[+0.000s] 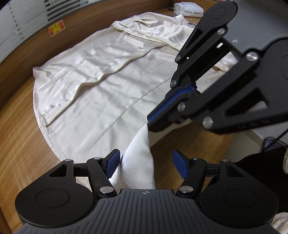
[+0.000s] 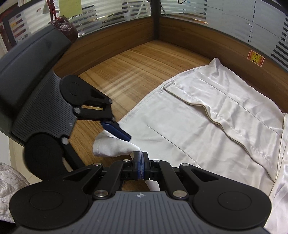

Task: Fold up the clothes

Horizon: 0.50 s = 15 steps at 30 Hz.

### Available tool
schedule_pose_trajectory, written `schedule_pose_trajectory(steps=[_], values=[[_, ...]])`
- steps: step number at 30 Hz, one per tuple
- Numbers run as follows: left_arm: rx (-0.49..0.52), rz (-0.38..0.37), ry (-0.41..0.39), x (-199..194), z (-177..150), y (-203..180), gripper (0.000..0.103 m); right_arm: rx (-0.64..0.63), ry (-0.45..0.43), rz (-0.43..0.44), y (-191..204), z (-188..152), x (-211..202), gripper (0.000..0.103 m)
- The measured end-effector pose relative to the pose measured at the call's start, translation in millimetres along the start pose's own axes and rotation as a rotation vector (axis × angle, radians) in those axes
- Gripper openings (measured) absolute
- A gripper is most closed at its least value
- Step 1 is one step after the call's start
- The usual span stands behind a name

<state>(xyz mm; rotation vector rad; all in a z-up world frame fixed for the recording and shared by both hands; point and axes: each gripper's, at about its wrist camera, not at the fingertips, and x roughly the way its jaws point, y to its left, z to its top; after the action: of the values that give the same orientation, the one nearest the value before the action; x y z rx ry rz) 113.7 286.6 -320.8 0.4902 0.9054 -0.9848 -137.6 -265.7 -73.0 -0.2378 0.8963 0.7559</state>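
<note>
A cream satin garment (image 1: 100, 86) lies spread on the wooden table (image 1: 19, 126), with one side folded over along a piped edge. It also shows in the right wrist view (image 2: 207, 126). My right gripper (image 2: 141, 154) is shut on the garment's near corner; in the left wrist view it (image 1: 150, 121) pinches that corner and lifts it slightly. My left gripper (image 1: 145, 160) is open, with the lifted corner fold (image 1: 138, 162) lying between its blue pads. In the right wrist view, one of its fingers (image 2: 116, 130) rests on the bunched corner (image 2: 111, 145).
A wooden partition with frosted glass (image 2: 198, 27) runs along the table's far side, carrying a red sticker (image 2: 255, 58). A white packet (image 1: 189, 9) lies at the far end of the table. A dark red bag (image 2: 63, 27) hangs at the partition.
</note>
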Motion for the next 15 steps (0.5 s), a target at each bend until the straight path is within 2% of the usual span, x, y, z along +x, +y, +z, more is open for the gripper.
schedule_pose_trajectory(steps=[2, 4, 5, 9, 11, 15], values=[[0.014, 0.017, -0.021, 2, 3, -1, 0.064, -0.002, -0.005, 0.000, 2, 1, -2, 0.002], [0.034, 0.036, -0.038, 3, 4, -2, 0.028, -0.006, -0.010, -0.001, 3, 1, -4, 0.002], [0.030, 0.034, -0.037, 4, 4, -1, 0.003, -0.006, -0.010, -0.004, 3, 2, -4, 0.002], [-0.001, 0.045, -0.072, 0, 2, 4, 0.004, 0.019, -0.017, -0.008, -2, 0, -9, 0.007], [-0.029, 0.057, -0.089, -2, 1, 8, 0.004, 0.042, -0.020, -0.013, -7, -3, -14, 0.029], [-0.085, 0.072, -0.114, -6, 2, 12, 0.004, 0.086, -0.017, -0.072, -20, -23, -30, 0.038]])
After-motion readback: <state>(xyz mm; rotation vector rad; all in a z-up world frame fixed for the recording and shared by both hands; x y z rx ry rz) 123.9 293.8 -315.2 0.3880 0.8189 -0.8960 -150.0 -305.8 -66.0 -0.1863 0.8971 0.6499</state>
